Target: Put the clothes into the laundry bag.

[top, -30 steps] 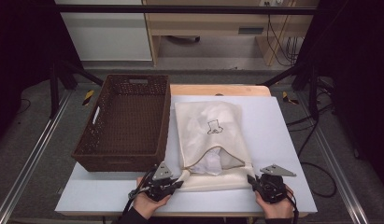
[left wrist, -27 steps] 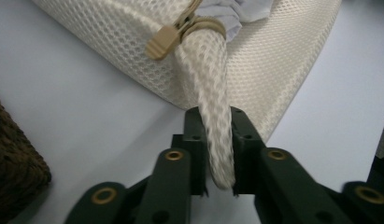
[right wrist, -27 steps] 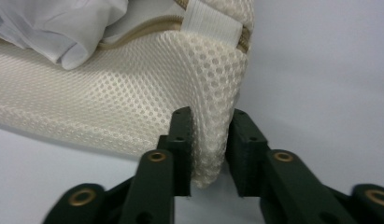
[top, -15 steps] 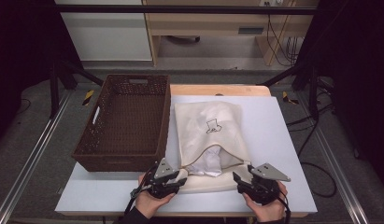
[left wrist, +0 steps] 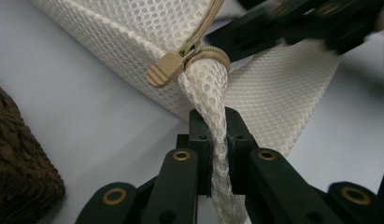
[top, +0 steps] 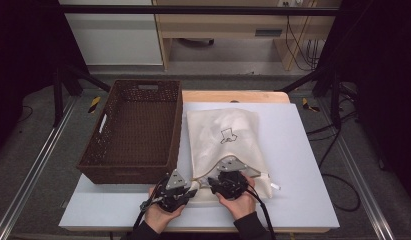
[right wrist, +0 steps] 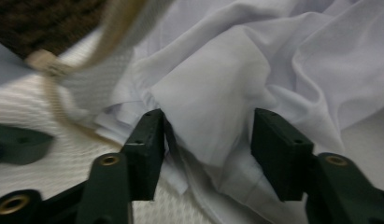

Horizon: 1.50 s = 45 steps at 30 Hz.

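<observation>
Mesh laundry bag (top: 227, 145) lies flat on the white table (top: 303, 200), just right of the brown wicker basket (top: 133, 130), its opened mouth toward the person.

High view: the left gripper (top: 179, 189) sits at the bag's near left corner. The right gripper (top: 229, 181), which a second ago stood out at the bag's near right corner, has travelled left and forward and now rests over the bag's mouth, close beside the left one.

Left gripper view: the jaws are closed on a twisted strip of the bag's mesh, directly below the tan zipper pull (left wrist: 165, 71); the corner is pinned as an anchor. The basket's edge shows at lower left.

Right gripper view: the jaws stand apart, straddling a fold of white cloth (right wrist: 217, 112) inside the bag, pinching nothing yet. The zipper tape (right wrist: 54, 74) runs blurred at upper left.

Judgement: the shift marks passage from holding the bag open to reaching in for its contents; closing on the fold appears next.
</observation>
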Each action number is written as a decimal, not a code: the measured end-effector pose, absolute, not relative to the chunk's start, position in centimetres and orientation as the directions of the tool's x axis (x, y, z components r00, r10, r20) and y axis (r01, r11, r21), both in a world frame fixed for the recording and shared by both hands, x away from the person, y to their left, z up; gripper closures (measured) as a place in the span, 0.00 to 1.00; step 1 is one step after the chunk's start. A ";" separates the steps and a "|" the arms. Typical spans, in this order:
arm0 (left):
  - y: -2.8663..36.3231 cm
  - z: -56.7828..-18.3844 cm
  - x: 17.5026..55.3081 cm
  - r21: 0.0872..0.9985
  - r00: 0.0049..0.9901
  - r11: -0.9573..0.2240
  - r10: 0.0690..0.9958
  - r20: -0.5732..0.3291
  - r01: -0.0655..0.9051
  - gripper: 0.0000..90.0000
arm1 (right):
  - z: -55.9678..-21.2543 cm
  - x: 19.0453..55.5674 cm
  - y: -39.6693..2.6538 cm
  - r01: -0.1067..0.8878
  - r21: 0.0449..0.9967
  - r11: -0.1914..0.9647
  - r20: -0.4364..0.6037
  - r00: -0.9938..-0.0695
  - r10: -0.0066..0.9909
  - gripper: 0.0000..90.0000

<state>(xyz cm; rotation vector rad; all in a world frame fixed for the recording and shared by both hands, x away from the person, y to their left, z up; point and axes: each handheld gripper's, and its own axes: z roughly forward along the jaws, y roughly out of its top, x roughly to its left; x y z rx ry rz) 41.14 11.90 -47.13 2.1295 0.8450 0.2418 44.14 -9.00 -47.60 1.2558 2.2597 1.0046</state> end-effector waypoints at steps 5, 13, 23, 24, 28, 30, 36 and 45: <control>12.0 -46.6 41.0 0.753 0.760 -0.443 0.640 -0.114 0.486 0.94 | -47.7 45.3 -8.4 0.569 0.736 0.368 -0.060 -0.486 0.872 0.80; 12.7 -46.2 40.8 0.746 0.764 -0.451 0.634 -0.119 0.490 0.95 | -47.8 47.6 -9.5 0.544 0.775 0.323 -0.148 -0.340 0.929 0.92; 12.5 -46.8 40.8 0.760 0.769 -0.433 0.625 -0.135 0.485 0.91 | -47.8 46.1 -11.0 0.511 0.785 0.349 -0.114 -0.436 0.893 0.66; 12.5 -46.8 40.8 0.763 0.769 -0.430 0.625 -0.133 0.482 0.90 | -47.7 45.7 -11.3 0.499 0.793 0.350 -0.107 -0.452 0.886 0.62; 12.4 -46.8 40.7 0.773 0.770 -0.422 0.624 -0.130 0.473 0.84 | -47.2 44.6 -11.9 0.478 0.811 0.338 -0.071 -0.492 0.868 0.51; 12.3 -46.7 40.7 0.779 0.772 -0.420 0.623 -0.126 0.466 0.81 | -47.1 44.2 -12.0 0.476 0.819 0.320 -0.049 -0.499 0.865 0.47; 12.4 -46.7 40.8 0.779 0.765 -0.414 0.631 -0.127 0.471 0.78 | -46.3 43.0 -11.3 0.474 0.840 0.263 0.037 -0.535 0.844 0.40; 12.3 -46.9 40.9 0.770 0.753 -0.404 0.641 -0.146 0.493 0.90 | -47.8 44.5 -8.7 0.529 0.788 0.317 -0.014 -0.499 0.867 0.72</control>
